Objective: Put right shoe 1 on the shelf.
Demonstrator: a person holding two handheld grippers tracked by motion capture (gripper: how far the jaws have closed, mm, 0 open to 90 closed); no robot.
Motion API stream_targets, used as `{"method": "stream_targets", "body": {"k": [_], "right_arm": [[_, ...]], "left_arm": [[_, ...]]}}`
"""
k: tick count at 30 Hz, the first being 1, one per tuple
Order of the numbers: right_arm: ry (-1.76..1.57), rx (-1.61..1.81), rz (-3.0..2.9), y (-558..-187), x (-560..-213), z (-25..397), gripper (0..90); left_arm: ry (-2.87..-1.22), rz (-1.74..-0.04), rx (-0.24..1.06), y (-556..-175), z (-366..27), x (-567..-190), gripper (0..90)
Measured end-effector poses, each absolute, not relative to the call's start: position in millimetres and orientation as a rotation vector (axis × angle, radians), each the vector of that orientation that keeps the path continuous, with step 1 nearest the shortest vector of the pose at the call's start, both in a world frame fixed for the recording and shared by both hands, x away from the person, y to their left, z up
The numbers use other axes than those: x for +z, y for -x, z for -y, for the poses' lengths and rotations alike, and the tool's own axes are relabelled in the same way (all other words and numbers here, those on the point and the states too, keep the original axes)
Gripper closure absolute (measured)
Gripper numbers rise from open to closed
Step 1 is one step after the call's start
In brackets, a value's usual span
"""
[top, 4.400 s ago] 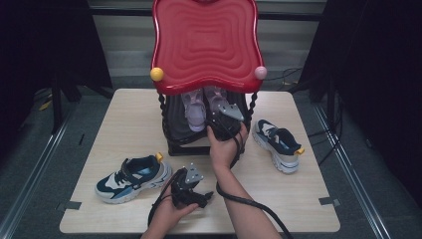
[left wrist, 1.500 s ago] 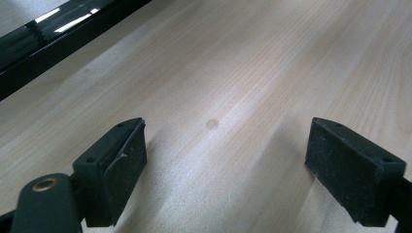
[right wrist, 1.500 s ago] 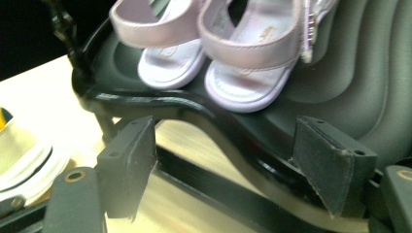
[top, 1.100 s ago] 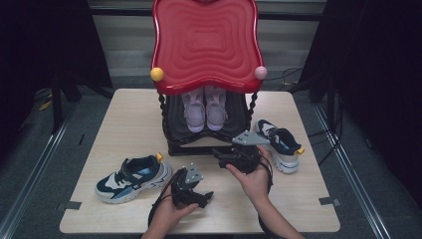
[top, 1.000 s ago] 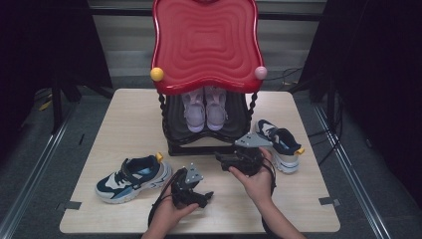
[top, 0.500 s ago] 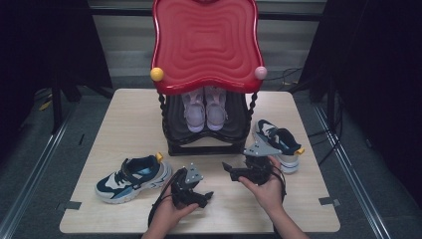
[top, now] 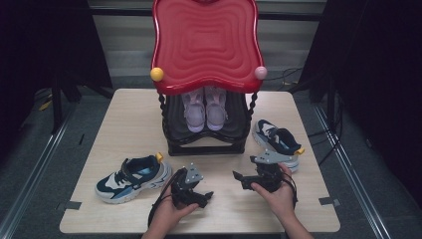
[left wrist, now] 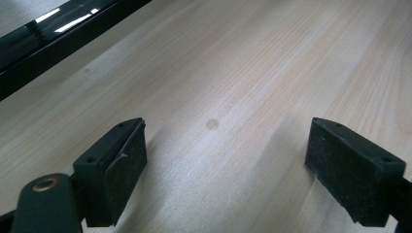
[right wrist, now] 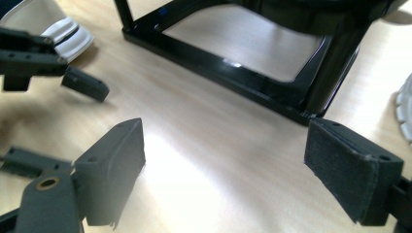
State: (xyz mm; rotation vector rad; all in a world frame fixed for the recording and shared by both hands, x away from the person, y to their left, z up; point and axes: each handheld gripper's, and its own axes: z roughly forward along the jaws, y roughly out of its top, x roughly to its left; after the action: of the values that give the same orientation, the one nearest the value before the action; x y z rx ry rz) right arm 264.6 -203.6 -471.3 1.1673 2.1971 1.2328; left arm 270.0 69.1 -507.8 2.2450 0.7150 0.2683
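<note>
Now we hold both grippers low near the table's point(top: 124, 107) front edge, jaws spread wide and gripping nothing — the left gripper point(top: 201, 195) over bare wood; the right gripper point(top: 240, 178) faces the black rack point(top: 206, 147); nearest it, a navy sneaker point(top: 276, 142) lies toward the right edge.

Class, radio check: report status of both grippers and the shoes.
Both hand-held grippers open, empty. Pink pair on rack; two sneakers loose. Nothing blocking.
</note>
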Motion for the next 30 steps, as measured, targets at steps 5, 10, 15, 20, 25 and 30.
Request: {"method": "stream_targets", "body": {"k": [5,10,15,20,25,30], "right_arm": [[-1.163,1.212,-2.209,-259,-478,214,14.3],[-1.164,1.186,-2.226,-254,-483,224,14.3],[-1.185,1.168,-2.245,-251,-489,235,14.4],[-1.197,1.151,-2.259,-247,-495,243,14.3],[-1.195,1.125,-2.275,-245,-499,248,14.3],[-1.195,1.109,-2.299,-244,-502,253,14.4]], "left_arm": [[-2.245,-0.715,0.268,-270,-69,-508,14.5],[-2.245,-0.715,0.268,-270,-69,-508,14.5],[-2.245,-0.715,0.269,-270,-69,-508,14.5],[-2.245,-0.716,0.269,-270,-69,-508,14.5],[-2.244,-0.716,0.269,-270,-69,-508,14.5],[-2.244,-0.716,0.269,-270,-69,-508,14.5]]}}
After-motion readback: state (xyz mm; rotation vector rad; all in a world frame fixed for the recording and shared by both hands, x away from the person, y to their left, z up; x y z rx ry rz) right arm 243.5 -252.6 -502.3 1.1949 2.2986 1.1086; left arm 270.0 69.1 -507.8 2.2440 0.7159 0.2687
